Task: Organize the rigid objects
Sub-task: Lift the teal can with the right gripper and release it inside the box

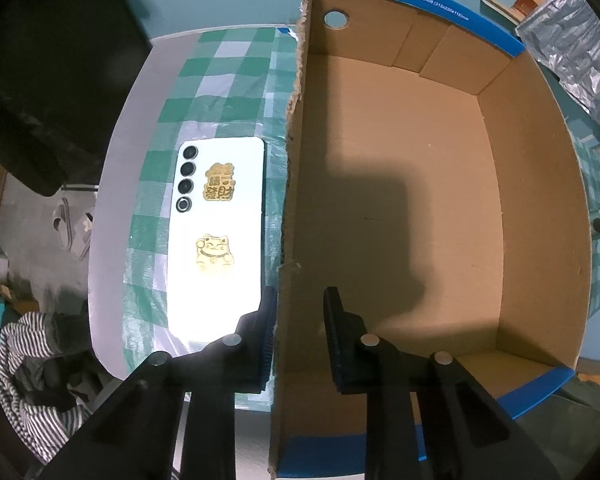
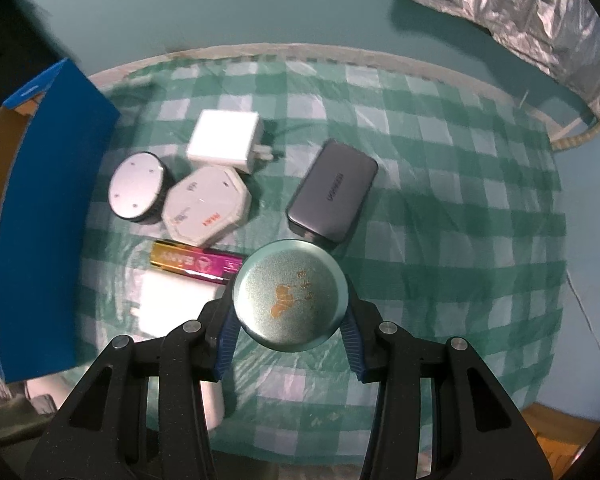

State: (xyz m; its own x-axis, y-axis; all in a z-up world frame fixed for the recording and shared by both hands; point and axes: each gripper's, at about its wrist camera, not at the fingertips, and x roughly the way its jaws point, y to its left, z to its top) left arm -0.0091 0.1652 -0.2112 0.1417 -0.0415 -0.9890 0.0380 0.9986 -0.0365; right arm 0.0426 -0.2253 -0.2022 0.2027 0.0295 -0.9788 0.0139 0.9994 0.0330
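Round tin [image 2: 291, 294] clamped in right tongs [image 2: 290, 320] above checked cloth [image 2: 440, 200]

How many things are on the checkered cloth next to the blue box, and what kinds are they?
Round tins or pucks: 2, green tin in the right gripper, silver puck
White chargers: 2
Hexagonal white case: 1
Grey power bank: 1
Pink-gold bar: 1
Total: 7

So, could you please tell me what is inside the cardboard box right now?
The cardboard box shows only a bare brown floor with a shadow on it. The near corner is hidden behind the left tongs, which straddle its wall.
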